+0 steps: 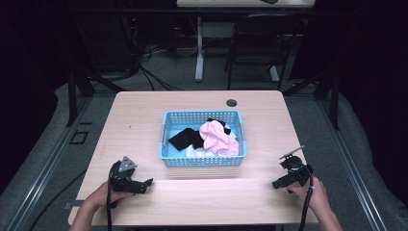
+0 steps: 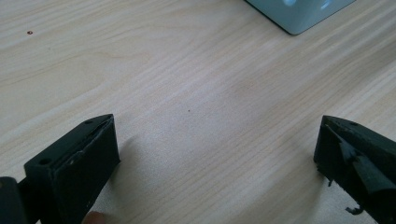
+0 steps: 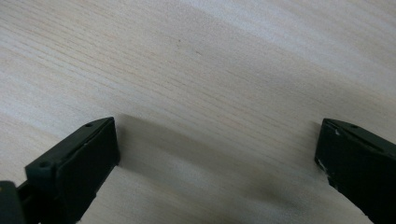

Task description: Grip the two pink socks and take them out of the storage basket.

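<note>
The blue basket (image 1: 204, 161) sits in the middle of the table (image 1: 139, 115), and the clothes in it are what the work turns on: a pink cloth (image 1: 217, 137) heaped toward the right side, a black cloth (image 1: 186, 138) spread toward the left, and a bit of white cloth (image 1: 196, 153) along the near wall. Both tools rest on the near part of the table, well apart from the basket, one to each side of it.

The left tool (image 1: 144, 185) lies near and left of the basket's near left corner, its jaws pointing right and slightly toward the basket. In the left gripper view a corner of the basket (image 2: 299, 14) shows at the far top right, so the basket lies ahead and to the right of that tool. The right tool (image 1: 280, 183) lies near and right of the basket, its jaws pointing left; the right gripper view shows bare wood ahead.

The left tool looks a little nearer to the basket, and the black cloth is on its side; the pink cloth is on the right tool's side. The basket's long axis runs left to right.

Both tools stand wide apart with nothing between the jaws, touching no cloth.
</note>
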The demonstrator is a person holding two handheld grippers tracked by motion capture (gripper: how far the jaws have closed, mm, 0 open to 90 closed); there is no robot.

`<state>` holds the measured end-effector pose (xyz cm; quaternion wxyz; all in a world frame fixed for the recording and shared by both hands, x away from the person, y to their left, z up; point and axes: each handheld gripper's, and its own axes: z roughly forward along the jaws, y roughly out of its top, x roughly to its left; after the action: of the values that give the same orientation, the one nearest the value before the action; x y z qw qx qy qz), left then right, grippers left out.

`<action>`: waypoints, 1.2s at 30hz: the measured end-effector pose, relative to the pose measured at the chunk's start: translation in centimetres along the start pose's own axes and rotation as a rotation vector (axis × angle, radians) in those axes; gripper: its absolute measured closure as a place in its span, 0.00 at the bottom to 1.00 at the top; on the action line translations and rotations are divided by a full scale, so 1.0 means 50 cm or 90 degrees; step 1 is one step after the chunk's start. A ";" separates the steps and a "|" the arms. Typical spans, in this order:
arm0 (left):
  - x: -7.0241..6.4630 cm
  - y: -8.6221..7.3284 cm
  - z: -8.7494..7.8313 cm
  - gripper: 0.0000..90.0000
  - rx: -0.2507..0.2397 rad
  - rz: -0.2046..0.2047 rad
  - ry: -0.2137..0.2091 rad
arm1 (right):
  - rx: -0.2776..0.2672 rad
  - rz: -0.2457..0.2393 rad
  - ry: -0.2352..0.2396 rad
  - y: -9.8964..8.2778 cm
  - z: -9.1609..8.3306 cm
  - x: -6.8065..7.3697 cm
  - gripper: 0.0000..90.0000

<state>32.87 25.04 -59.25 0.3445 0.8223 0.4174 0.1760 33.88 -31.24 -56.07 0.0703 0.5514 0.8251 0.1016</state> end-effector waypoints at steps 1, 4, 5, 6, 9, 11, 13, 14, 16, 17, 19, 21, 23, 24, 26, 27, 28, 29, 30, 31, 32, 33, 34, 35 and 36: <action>0.000 0.000 0.000 0.00 0.000 0.000 0.000 | 0.000 0.000 0.000 0.000 0.000 0.000 0.00; 0.000 0.000 0.000 0.00 0.000 0.000 0.000 | -0.004 -0.002 -0.002 0.000 0.000 0.000 0.00; 0.000 0.000 0.000 0.00 0.000 0.000 0.000 | -0.005 0.003 -0.001 -0.001 0.001 0.001 0.00; 0.000 0.000 0.000 0.00 0.000 0.001 0.000 | -0.005 0.003 -0.001 -0.001 0.001 0.001 0.00; 0.000 0.000 0.000 0.00 0.000 0.001 0.000 | -0.006 0.003 -0.001 -0.001 0.001 0.001 0.00; 0.000 0.000 0.000 0.00 0.000 0.001 0.000 | -0.008 0.000 -0.002 -0.001 0.001 0.000 0.00; 0.000 0.000 0.000 0.00 0.000 0.001 0.000 | -0.006 -0.002 -0.001 -0.001 0.001 0.000 0.00; 0.000 0.000 0.000 0.00 0.000 0.001 0.000 | -0.005 -0.003 -0.001 -0.001 0.001 0.000 0.00; 0.000 0.000 0.000 0.00 0.000 0.001 0.000 | -0.007 -0.004 -0.001 -0.001 0.001 0.000 0.00; 0.000 0.000 0.000 0.00 0.000 0.001 0.000 | -0.006 -0.005 0.001 0.000 0.001 -0.001 0.00; 0.000 0.000 0.000 0.00 0.000 0.001 0.000 | -0.002 0.000 0.006 0.001 0.000 0.000 0.00; 0.000 0.000 0.000 0.00 0.000 0.000 0.000 | -0.003 0.003 0.006 0.001 0.001 0.000 0.00; 0.000 0.000 0.000 0.00 0.000 0.001 0.000 | 0.000 0.002 0.007 0.002 0.001 0.000 0.00; 0.000 0.000 -0.001 0.00 0.002 0.001 0.001 | 0.003 -0.002 0.005 0.002 0.000 0.000 0.00; 0.000 0.000 -0.001 0.00 0.002 0.001 0.000 | -0.005 0.006 0.008 0.001 0.002 0.001 0.00; 0.000 0.000 0.000 0.00 0.001 0.001 0.001 | -0.001 0.004 0.005 0.003 0.001 0.001 0.00; 0.000 0.000 -0.001 0.00 0.002 0.001 0.000 | 0.007 0.001 0.002 0.004 0.001 0.000 0.00; 0.000 0.000 0.000 0.00 0.001 0.000 0.001 | 0.014 0.001 0.000 0.007 0.001 0.000 0.00; 0.000 0.000 0.000 0.00 0.000 0.000 0.000 | 0.021 0.000 0.000 0.010 0.001 0.000 0.00; 0.000 0.000 0.000 0.00 0.000 0.000 0.000 | 0.028 0.002 0.001 0.012 0.001 0.000 0.00; 0.000 0.000 0.000 0.00 0.000 0.001 0.001 | 0.028 0.002 0.001 0.012 0.001 0.000 0.00; 0.000 0.000 0.000 0.00 0.000 0.000 0.000 | 0.036 0.002 0.005 0.016 0.002 0.001 0.00; 0.000 0.000 0.000 0.00 0.000 0.000 0.001 | 0.044 -0.004 0.002 0.018 0.002 0.001 0.00; 0.000 0.000 0.000 0.00 0.000 0.000 0.001 | 0.044 -0.004 0.002 0.018 0.002 0.001 0.00; 0.000 0.000 0.000 0.00 0.000 0.000 0.001 | 0.036 -0.006 -0.005 0.018 0.001 0.004 0.00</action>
<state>32.86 25.03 -59.25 0.3441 0.8223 0.4174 0.1764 34.62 -30.73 -55.88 0.0586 0.5494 0.8300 0.0760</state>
